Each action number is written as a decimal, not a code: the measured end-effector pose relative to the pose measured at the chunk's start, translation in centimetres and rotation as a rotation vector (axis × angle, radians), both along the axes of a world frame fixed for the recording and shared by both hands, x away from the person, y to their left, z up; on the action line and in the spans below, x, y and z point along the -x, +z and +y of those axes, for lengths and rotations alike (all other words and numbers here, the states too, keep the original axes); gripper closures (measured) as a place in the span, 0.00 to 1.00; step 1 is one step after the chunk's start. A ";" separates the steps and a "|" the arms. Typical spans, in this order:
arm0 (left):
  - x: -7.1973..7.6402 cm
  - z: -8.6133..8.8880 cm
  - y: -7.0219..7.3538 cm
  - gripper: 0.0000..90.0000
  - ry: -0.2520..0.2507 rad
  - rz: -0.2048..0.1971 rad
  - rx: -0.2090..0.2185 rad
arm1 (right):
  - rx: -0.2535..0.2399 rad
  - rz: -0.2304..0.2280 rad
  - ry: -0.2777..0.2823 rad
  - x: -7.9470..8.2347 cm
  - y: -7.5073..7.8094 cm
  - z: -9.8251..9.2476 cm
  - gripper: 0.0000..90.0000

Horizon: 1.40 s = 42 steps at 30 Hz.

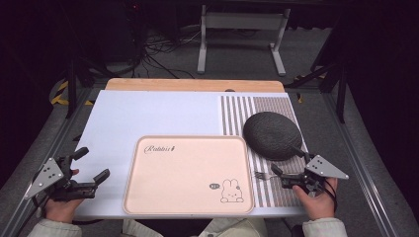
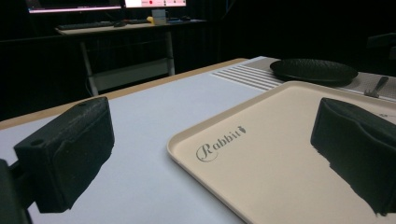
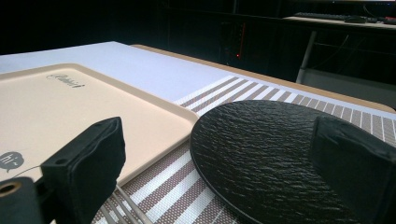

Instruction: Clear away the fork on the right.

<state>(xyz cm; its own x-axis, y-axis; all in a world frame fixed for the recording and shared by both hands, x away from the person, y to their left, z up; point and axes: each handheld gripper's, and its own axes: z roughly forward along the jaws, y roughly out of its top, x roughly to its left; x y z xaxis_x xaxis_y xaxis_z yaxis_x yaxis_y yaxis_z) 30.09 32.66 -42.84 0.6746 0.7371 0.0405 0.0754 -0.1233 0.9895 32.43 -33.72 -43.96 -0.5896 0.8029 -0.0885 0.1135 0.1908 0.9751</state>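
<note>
Fork (image 1: 263, 175) lies on the striped mat (image 1: 237, 113), just in front of my right gripper (image 1: 285, 174).
My right gripper's jaws are wide open and hold nothing; the fork's prongs (image 3: 122, 211) lie low between them, by the black plate (image 3: 261, 154). My left gripper (image 1: 91, 165) is wide open too, empty, beside the tray (image 1: 190, 197).

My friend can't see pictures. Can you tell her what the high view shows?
A beige tray with a bunny drawing lies on a white table, an open gripper at each side: left gripper, right gripper. A black plate and a fork rest on a striped mat.
</note>
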 end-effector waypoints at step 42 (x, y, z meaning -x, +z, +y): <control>0.0 0.0 0.0 0.00 0.003 0.001 0.000 | -0.019 0.038 0.062 -1.6 3.3 0.1 0.05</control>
<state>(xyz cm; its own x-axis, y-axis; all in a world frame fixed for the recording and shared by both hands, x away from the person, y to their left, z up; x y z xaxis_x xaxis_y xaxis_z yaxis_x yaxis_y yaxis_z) 30.10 32.68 -42.85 0.6723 0.7392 0.0403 0.0766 -0.1235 0.9894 33.99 -33.58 -40.65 -0.6410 0.7659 -0.0499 0.1393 0.1800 0.9737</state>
